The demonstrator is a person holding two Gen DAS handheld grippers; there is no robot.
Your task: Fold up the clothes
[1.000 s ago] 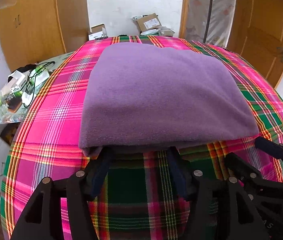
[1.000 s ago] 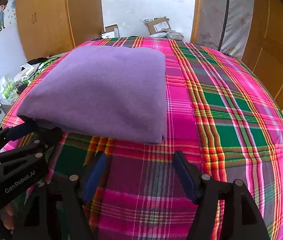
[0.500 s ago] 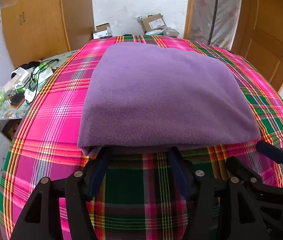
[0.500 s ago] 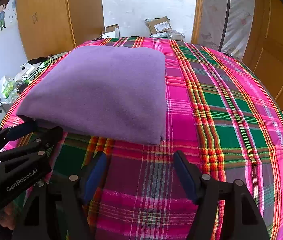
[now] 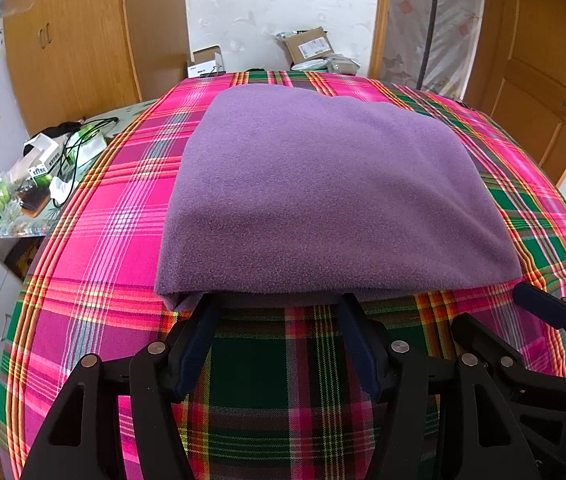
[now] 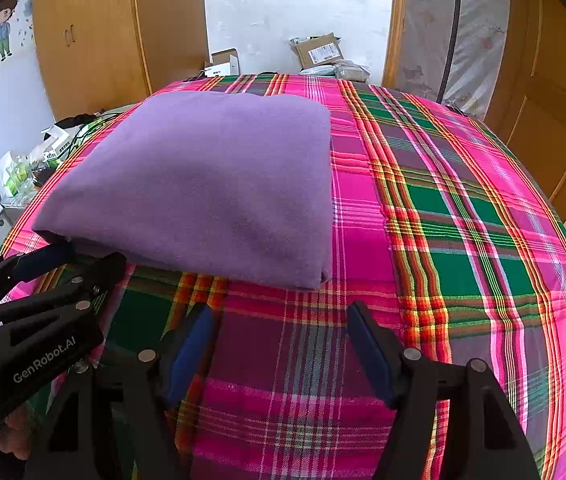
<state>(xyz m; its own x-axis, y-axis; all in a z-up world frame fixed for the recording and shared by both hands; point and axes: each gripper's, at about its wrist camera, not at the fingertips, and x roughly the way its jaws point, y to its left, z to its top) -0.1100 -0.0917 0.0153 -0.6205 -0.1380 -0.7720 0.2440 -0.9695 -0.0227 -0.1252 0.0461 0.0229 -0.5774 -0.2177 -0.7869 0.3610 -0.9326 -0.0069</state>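
A folded purple fleece garment (image 5: 323, 192) lies flat on the pink and green plaid bedspread (image 5: 115, 216). My left gripper (image 5: 279, 304) is open, its fingertips tucked just under the garment's near edge. In the right wrist view the same garment (image 6: 203, 176) sits to the left. My right gripper (image 6: 281, 312) stands open over bare bedspread (image 6: 443, 208), a short way in front of the garment's near right corner. The left gripper (image 6: 83, 256) shows at the lower left of that view, against the garment's near left edge.
A cluttered side table (image 5: 31, 184) with boxes and cables stands left of the bed. Wooden wardrobes (image 5: 83, 40) and a door (image 5: 543, 72) line the walls. Cardboard boxes (image 5: 311, 46) lie beyond the bed's far end. Bare bedspread spreads to the right of the garment.
Both views have drawn back and risen slightly; the garment and both open grippers keep almost the same places.
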